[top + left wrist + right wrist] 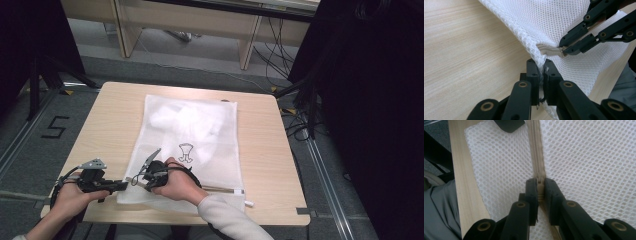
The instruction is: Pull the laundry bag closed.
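Note:
A white mesh laundry bag (200,150) lies flat on the wooden table (105,125), with white clothing (187,120) inside. Its beige zipper (536,150) runs along the near edge. My left gripper (540,67) is shut on the bag's mesh at the near left corner, beside the zipper's end. My right gripper (540,185) is shut on the zipper pull (540,182). In the high view the left gripper (122,186) and the right gripper (136,179) sit close together at that corner. In the left gripper view the right gripper (562,49) pinches the pull just beyond my jaws.
A black printed logo (185,152) marks the bag's middle. The table's near edge (200,217) runs just below the bag. Cables (280,45) and dark stands (45,70) surround the table on the floor; a wooden bench (200,22) stands behind.

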{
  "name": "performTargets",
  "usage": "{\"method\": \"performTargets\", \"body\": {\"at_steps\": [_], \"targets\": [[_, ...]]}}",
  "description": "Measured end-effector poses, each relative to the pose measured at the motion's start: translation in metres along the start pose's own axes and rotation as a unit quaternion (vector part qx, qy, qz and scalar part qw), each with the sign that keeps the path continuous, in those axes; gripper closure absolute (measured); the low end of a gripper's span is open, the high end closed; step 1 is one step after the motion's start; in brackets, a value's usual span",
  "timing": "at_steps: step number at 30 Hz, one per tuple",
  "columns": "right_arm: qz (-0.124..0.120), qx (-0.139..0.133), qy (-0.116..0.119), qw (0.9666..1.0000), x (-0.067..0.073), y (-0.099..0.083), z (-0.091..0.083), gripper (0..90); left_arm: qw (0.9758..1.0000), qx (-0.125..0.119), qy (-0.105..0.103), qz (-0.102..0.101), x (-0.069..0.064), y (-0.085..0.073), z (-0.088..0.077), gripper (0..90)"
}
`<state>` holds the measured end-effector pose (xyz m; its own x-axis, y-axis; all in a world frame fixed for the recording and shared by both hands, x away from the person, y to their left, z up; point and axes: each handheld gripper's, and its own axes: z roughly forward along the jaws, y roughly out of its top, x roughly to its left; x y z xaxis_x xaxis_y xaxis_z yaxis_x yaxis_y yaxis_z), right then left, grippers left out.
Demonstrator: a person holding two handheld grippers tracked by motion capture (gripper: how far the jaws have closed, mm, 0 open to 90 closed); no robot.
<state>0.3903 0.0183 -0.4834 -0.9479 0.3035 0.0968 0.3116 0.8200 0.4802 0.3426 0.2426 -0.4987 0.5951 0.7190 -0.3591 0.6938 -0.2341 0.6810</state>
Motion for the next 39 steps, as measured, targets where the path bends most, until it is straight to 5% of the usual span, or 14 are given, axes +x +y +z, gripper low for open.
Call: {"method": "performTargets", "body": {"at_steps": [39], "targets": [[0.014, 0.005, 0.001, 0.9999, -0.006, -0.015, -0.011, 82.6, 1.0, -0.004, 0.001, -0.004, 0.001, -0.001, 0.001, 84.2]]}}
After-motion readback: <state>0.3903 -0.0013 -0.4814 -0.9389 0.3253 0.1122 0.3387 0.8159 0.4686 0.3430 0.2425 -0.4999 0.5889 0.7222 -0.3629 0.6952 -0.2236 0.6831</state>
